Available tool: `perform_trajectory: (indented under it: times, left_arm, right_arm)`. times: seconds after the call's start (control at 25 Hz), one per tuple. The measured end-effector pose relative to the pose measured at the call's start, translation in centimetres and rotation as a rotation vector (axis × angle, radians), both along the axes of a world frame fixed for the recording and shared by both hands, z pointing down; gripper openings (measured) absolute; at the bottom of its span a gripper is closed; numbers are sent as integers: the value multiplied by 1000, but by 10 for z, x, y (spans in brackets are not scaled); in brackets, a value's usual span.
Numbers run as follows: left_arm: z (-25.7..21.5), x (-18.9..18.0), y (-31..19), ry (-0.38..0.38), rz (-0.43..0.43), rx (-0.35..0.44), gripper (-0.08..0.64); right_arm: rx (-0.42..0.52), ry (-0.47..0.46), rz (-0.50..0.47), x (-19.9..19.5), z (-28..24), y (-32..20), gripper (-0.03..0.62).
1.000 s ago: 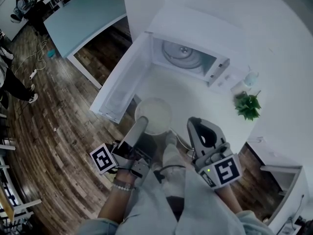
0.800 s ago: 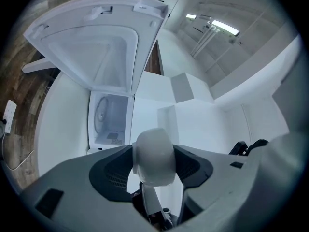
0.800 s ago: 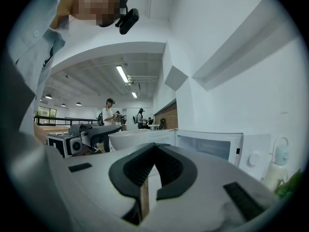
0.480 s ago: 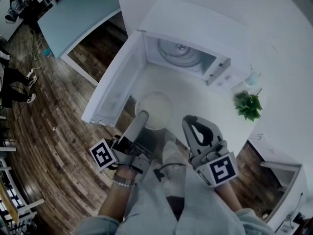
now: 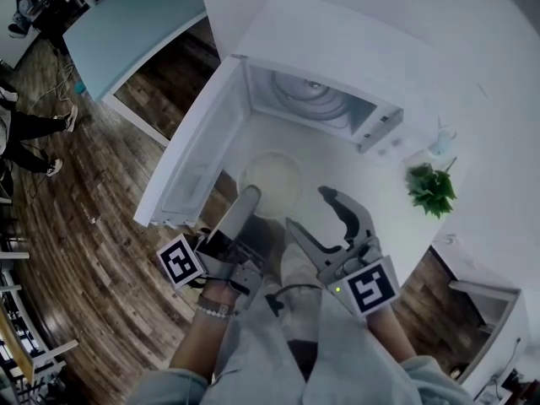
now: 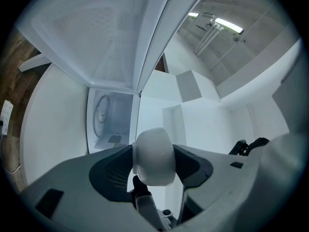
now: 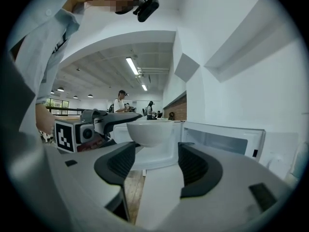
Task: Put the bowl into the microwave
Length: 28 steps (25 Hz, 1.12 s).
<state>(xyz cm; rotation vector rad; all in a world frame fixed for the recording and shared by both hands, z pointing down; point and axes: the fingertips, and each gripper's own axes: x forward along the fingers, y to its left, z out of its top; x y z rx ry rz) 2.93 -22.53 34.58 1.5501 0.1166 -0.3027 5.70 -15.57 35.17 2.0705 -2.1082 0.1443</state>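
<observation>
**Head view.** The left gripper point(image 5: 250, 199) has its jaws clamped on the near rim of the bowl point(image 5: 272, 182). The bowl hangs just ahead of those jaws, over the white tabletop point(image 5: 346, 163) and short of the microwave point(image 5: 337, 53). A one-sided rim grip like this probably leaves the bowl's far side free to go in first. The door point(image 5: 190, 150) stands swung wide, off to the left of the jaws, so the way beyond the bowl into the cavity point(image 5: 308, 99) is open. The right gripper point(image 5: 309, 207) sits just right of the bowl and apart from it. Its jaws have just been opening and now stand spread with nothing between them. It looks to be standing by rather than sharing the load.

**Left gripper view.** The bowl point(image 6: 154, 156) fills the gap between the jaws, pinched by its wall and seen edge-on. The cavity, with its round turntable point(image 6: 102, 115), lies beyond the jaws and a little to their left. My guess is that the carry needs to drift that way.

**Right gripper view.** The jaws stand wide apart over bare tabletop. The bowl point(image 7: 149, 129) floats past their tips, untouched by them. It is borne by the left gripper, which reaches in from the left. The open microwave sits behind it.
</observation>
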Motion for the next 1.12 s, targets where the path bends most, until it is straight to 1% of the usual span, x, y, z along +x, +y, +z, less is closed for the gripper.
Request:
perform_trajectory:
  times: [0.04,0.28,0.44,0.52,0.72,0.92,1.12]
  left_arm:
    - [1,3,-1,-1,1,0,244]
    - [5,20,-2,-17,9,14,244]
    - [10,31,-8,-30,9,24,244]
    - [11,38,-10,-36,11,31,244]
    - [17,57,-12,-54,23,53,244]
    - [26,75,-16,-66,25,55,244]
    - [40,94,-20,-89,42,81,244]
  right_arm:
    - [-2,-5,-2,1,2,-3,277]
    - [-3,-39,-8,12,7,-19,307]
    - [-33,-4,-31,17,13,-24,316]
    - [-30,-1,-37,22,13,-28,325]
    - [-35,-15,-34,38,17,-35,327]
    - [-44,-42,-18,58,26,-41,327]
    - [-71,-8,8,79,42,-46,327]
